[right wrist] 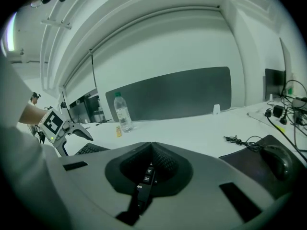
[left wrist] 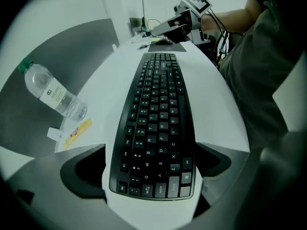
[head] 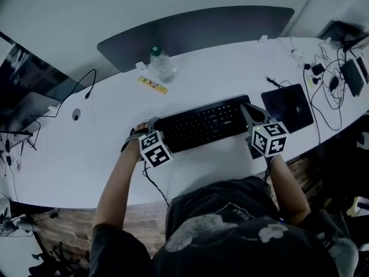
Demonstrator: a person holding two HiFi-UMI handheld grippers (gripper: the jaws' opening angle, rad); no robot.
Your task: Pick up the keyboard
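Keyboard (head: 202, 123) seen lying on table (head: 230, 68), judged not yet lifted. 3 o'clock end pinched by right gripper (head: 249, 112), jaws closed tight. 9 o'clock end straddled by left gripper (head: 147, 126), jaws wide apart, nothing clamped. Left to do: left clamp, lift.

In the head view, both ends of the black curved computer keyboard (head: 202, 123) are covered by the left gripper (head: 144, 131) and right gripper (head: 248, 111). Print on the clear plastic water bottle (head: 162, 66) is too small to be read.
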